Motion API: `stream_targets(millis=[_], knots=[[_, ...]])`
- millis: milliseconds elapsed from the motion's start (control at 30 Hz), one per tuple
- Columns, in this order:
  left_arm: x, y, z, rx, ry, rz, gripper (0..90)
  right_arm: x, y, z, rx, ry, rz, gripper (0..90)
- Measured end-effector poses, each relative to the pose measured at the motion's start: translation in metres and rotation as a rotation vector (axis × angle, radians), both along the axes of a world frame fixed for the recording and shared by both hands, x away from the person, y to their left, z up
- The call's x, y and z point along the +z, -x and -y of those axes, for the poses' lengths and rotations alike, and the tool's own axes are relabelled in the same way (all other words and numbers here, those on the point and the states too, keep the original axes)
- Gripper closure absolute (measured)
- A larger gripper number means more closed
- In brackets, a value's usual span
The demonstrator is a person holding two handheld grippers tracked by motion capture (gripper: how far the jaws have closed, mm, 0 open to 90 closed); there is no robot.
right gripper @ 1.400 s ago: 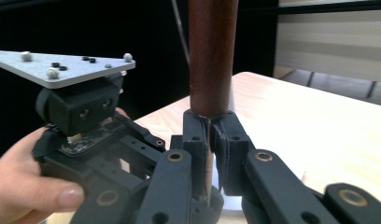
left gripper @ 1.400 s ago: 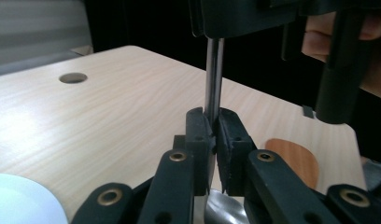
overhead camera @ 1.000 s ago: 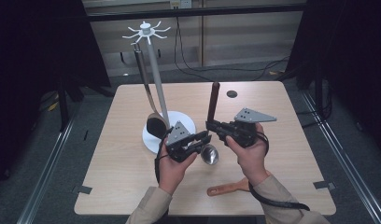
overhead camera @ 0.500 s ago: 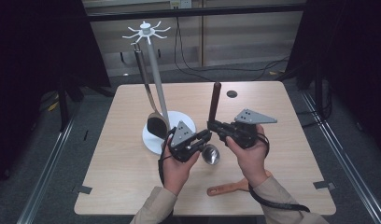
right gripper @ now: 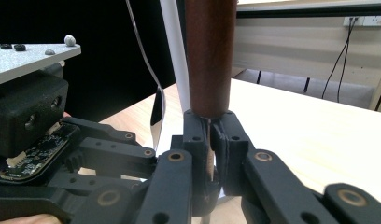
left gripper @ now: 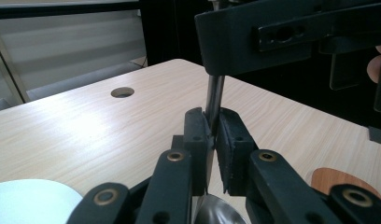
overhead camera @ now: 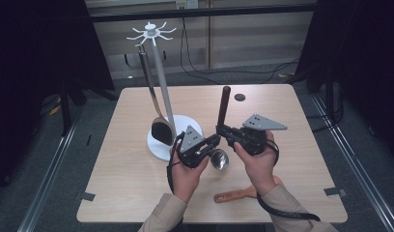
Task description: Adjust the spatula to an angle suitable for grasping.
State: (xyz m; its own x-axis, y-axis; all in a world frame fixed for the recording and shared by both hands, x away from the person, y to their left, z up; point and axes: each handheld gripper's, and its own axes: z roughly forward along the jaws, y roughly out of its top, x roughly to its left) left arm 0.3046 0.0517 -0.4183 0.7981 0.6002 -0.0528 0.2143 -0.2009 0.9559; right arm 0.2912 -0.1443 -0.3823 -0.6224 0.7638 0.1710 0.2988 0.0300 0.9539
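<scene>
A ladle stands upright above the table middle, brown wooden handle (overhead camera: 224,102) up and steel bowl (overhead camera: 219,159) down. My left gripper (overhead camera: 215,140) is shut on its metal stem (left gripper: 215,93) just above the bowl (left gripper: 216,212). My right gripper (overhead camera: 220,129) is shut on the stem right below the wooden handle (right gripper: 209,56). In the left gripper view the jaws (left gripper: 212,122) pinch the stem, with the right gripper (left gripper: 282,32) close above. In the right gripper view the jaws (right gripper: 209,135) clamp under the handle and the left gripper (right gripper: 34,116) sits at the left.
A white utensil stand (overhead camera: 160,77) with a round base (overhead camera: 159,145) and hooks on top stands left of the hands. A dark-headed spoon (overhead camera: 161,130) hangs from it. A wooden spatula (overhead camera: 238,193) lies near the front edge. A small hole (overhead camera: 240,97) marks the far tabletop.
Both hands and the ladle have stayed almost where they were; the left hand has shifted only slightly.
</scene>
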Motion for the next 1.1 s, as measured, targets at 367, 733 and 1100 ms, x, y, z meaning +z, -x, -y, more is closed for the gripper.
stream_targets(millis=[367,733,1100], knots=[[0.002,-0.005,-0.009,-0.066,0.015,-0.052,85.1,-0.002,-0.004,0.002,0.038,-0.038,0.005,65.7],[0.008,-0.013,-0.037,-0.062,0.048,-0.071,85.1,-0.015,-0.013,0.022,0.0,-0.014,-0.008,27.2],[0.017,-0.019,-0.056,-0.095,0.089,-0.063,85.1,-0.031,-0.018,0.036,-0.051,0.052,-0.046,16.5]])
